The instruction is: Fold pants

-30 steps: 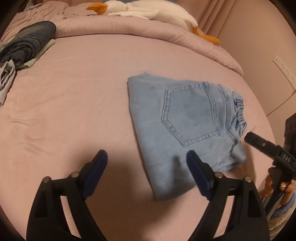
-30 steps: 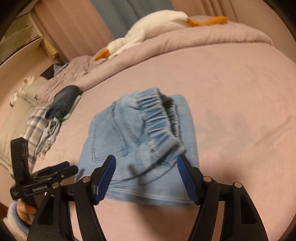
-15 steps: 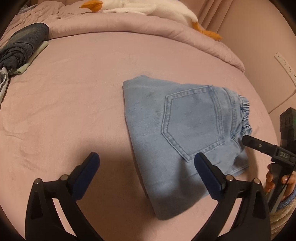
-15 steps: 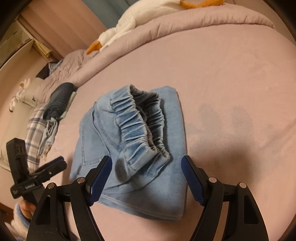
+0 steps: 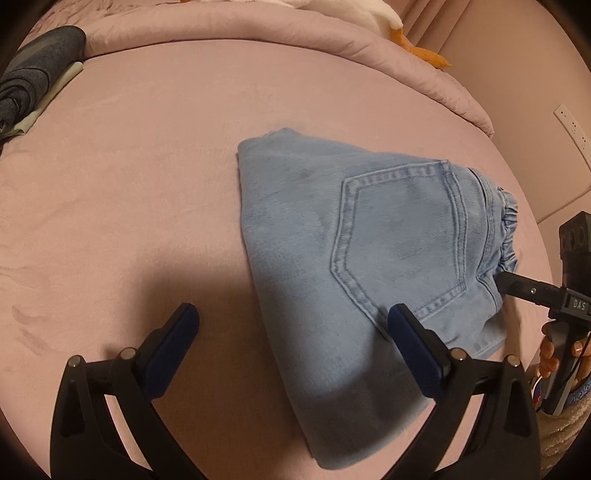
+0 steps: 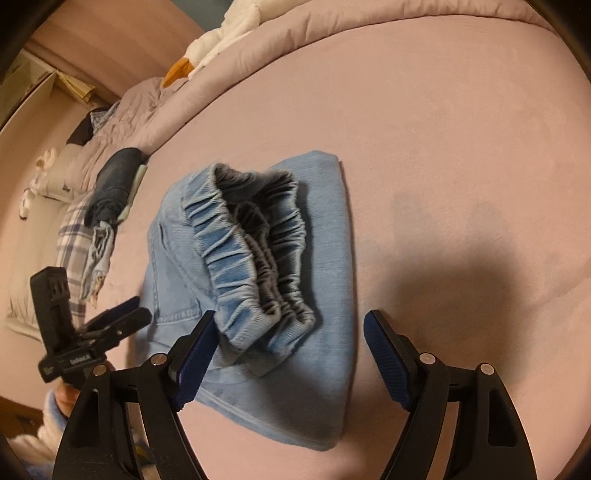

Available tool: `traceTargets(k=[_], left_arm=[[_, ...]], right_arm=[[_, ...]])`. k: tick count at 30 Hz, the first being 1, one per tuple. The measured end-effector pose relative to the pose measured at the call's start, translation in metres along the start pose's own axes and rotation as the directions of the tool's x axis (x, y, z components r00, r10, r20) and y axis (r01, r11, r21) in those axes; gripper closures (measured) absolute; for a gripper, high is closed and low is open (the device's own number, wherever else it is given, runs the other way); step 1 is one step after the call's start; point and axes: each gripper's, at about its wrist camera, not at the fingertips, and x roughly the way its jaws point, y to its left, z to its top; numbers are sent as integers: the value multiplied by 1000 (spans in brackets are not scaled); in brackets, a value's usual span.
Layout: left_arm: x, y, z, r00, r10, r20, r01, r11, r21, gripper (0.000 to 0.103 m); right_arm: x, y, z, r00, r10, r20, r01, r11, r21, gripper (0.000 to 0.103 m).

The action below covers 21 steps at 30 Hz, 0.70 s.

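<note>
Folded light-blue denim pants (image 6: 325, 236) lay on the pink bedsheet (image 6: 461, 147), elastic waistband (image 6: 255, 258) gaping upward between the right gripper's (image 6: 288, 350) spread jaws.

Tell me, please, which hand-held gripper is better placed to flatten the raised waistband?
Probably the right hand-held gripper: open, it points straight at the bunched elastic waistband. The left hand-held gripper, also open, faces the pocket side of the jeans.

White plush goose with orange feet (image 5: 373, 14): body cut off by the frame's top edge. Dark folded knit garment (image 5: 35, 70): cropped at left. Light-blue folded denim pants (image 5: 354, 258): underlayers hidden.
</note>
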Motion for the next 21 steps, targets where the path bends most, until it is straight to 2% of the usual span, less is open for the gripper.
traceTargets(k=[8, 12, 17, 21], left_arm=[[3, -2, 3, 998, -58, -3, 58, 998, 4, 1], [5, -6, 5, 997, -78, -4, 78, 997, 7, 1], [8, -9, 7, 995, -102, -4, 102, 995, 17, 1], [12, -16, 9, 994, -110, -9, 111, 993, 44, 1]], right_arm=[[1, -3, 3, 1000, 17, -17, -17, 1000, 5, 23], [8, -2, 8, 999, 27, -18, -27, 1000, 11, 14], [21, 12, 17, 998, 44, -39, -45, 998, -38, 11], [29, 21, 21, 999, 24, -42, -27, 996, -83, 11]])
